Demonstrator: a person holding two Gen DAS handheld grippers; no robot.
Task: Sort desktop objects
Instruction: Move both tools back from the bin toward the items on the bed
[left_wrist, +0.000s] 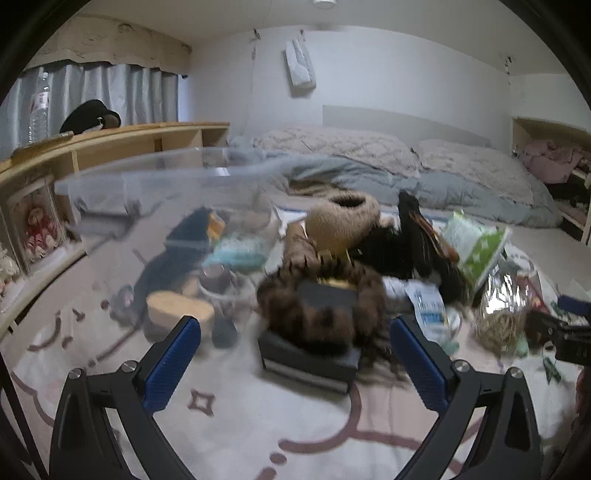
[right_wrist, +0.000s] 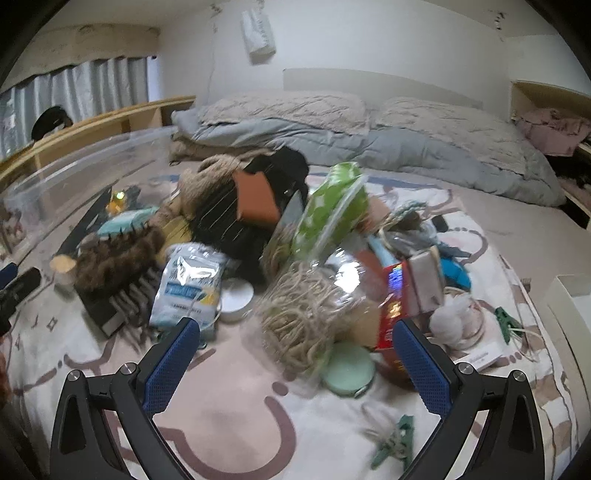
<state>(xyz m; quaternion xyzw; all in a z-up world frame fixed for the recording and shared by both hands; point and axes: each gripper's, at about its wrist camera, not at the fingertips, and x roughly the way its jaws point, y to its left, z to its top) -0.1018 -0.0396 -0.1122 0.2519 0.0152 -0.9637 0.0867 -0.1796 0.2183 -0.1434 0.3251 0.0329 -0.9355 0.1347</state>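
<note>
**Both grippers spread and empty over the heap, nothing picked yet**

Furthest left stands the clear plastic bin (left_wrist: 155, 173), its near wall so blurred and glassy that I cannot say for certain which of the things by it lie inside and which just in front; a tan wooden block (left_wrist: 177, 308) and a dark jar seem to sit behind that wall.

The left gripper (left_wrist: 295, 354) hangs with its jaws wide apart, holding nothing, aimed at a brown furry piece (left_wrist: 325, 306) draped over a flat black box (left_wrist: 310, 363) on the patterned rug (left_wrist: 258, 417). My guess is that this is the reach stage of the first pick on that side. Fur over box is awkward: the next move calls for choosing one of the two, lowering around it, and closing before carrying it toward the bin.

To the right, the right gripper (right_wrist: 295, 354) is likewise spread and empty. Between its fingers lies a tangle of beige cord (right_wrist: 299, 314) in crinkly clear wrap, with a pale green round lid (right_wrist: 347, 367) touching its near edge and a red carton (right_wrist: 391, 314) just beside. A white-and-blue pouch (right_wrist: 188, 288) lies left of that, a green clothespin (right_wrist: 395, 439) nearer the camera.

The heap behind is smeared by motion; the black mass and orange flap in it I cannot identify, and much is buried.
</note>
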